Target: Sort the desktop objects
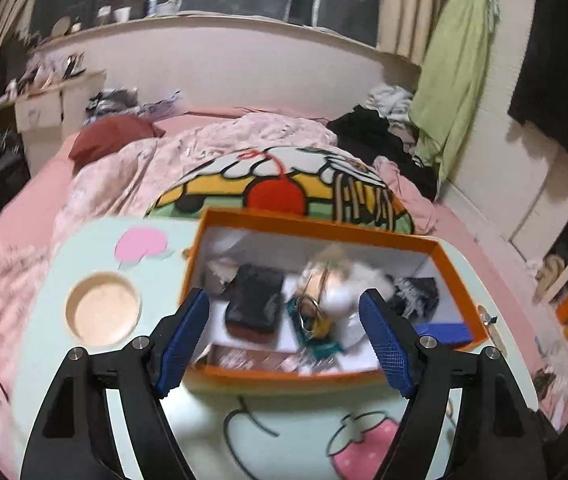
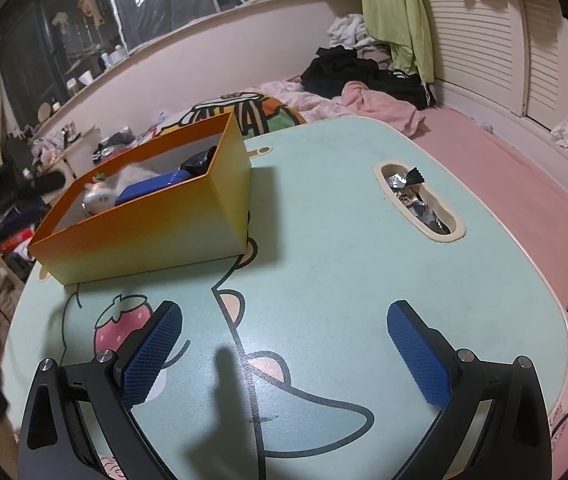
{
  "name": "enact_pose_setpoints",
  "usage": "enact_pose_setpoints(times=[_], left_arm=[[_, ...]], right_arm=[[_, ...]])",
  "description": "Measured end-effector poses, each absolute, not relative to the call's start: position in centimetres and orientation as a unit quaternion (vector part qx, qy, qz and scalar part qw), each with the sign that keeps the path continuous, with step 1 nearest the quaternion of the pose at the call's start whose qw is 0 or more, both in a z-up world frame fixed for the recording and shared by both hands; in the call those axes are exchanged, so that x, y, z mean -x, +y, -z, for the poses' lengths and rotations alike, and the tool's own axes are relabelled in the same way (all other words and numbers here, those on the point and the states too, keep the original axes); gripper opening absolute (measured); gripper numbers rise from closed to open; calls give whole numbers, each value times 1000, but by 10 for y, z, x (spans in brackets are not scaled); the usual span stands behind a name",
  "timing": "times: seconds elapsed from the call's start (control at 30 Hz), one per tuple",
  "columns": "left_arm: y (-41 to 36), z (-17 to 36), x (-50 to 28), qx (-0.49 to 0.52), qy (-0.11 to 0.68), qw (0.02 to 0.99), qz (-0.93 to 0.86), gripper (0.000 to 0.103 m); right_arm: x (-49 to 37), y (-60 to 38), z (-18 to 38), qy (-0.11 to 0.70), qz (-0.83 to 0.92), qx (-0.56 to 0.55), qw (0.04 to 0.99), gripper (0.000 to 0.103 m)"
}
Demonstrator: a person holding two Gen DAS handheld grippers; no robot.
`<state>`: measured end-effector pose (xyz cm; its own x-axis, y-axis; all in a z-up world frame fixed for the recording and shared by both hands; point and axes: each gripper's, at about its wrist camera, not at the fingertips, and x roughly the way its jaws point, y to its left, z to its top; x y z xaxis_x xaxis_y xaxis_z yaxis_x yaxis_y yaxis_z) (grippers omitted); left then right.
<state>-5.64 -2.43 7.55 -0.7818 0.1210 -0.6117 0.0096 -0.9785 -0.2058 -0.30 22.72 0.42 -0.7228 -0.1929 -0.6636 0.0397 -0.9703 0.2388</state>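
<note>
My left gripper (image 1: pixel 284 328) stands spread wide above the near edge of the orange box (image 1: pixel 324 228), its blue pads (image 1: pixel 388 344) clear of everything; nothing sits between them and nothing is touched. The left wrist view is motion-blurred, so fine detail inside the box is uncertain.

My right gripper (image 2: pixel 284 348) is likewise spread, empty, and hangs over a bare stretch of the desk (image 2: pixel 344 240), well apart from the box. Its shadow falls on the printed cartoon figure beneath it.

The orange box (image 2: pixel 143 216) rests on the pale green desk, toward its left side in the right wrist view, open at the top with a white interior. Inside it I note a black flat case (image 1: pixel 253 300) toward the left, a blue rectangular object (image 1: pixel 442 330) against the right wall, a white fluffy item (image 1: pixel 364 274) near the middle, a dark crumpled piece (image 1: pixel 416 288) beside that, and a tangle of small yellow and green things (image 1: pixel 316 320) at the centre that I cannot identify.

The desk carries a round recessed cup holder (image 1: pixel 103 309), empty of cups, to the left of the box, and an oblong slot (image 2: pixel 418 200) holding crumpled foil wrappers on the far right. A strawberry print (image 2: pixel 121 322) lies near my right gripper's left finger. The desk sits on a pink bed (image 1: pixel 23 208).
</note>
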Motion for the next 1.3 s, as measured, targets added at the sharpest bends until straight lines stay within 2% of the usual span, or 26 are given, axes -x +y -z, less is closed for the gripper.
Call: enact_pose_setpoints(times=[0.17,0.33,0.43,0.6,0.73,0.83,0.9,0.93,1.3], left_arm=[[-10,-62,34,327,-26,40,-944,78],[-7,-56,34,317,-31,72,-945,79],[-14,-59,28,307,-61,79,-946,79],[-7,-70,-4,309,-48,98,-945,80],[0,-49,-23,352,-18,104,-930,81],[-3,-19,-21,391,-18,57,-919,81],[2,-9,-15,393,10,10,-919,89],[4,-6,-11,406,16,-3,-914,102],[6,-2,-9,402,21,25,-915,103]], right_arm=[[3,227,-5,-100,922,-367,65,103],[5,228,-5,-99,921,-370,69,103],[5,223,-6,-85,922,-370,83,103],[2,194,-5,-7,920,-372,125,103],[4,183,0,22,913,-385,130,103],[7,178,7,40,902,-406,142,103],[7,172,7,55,900,-405,148,103],[8,172,8,55,900,-406,149,103],[11,175,10,53,900,-406,148,103]])
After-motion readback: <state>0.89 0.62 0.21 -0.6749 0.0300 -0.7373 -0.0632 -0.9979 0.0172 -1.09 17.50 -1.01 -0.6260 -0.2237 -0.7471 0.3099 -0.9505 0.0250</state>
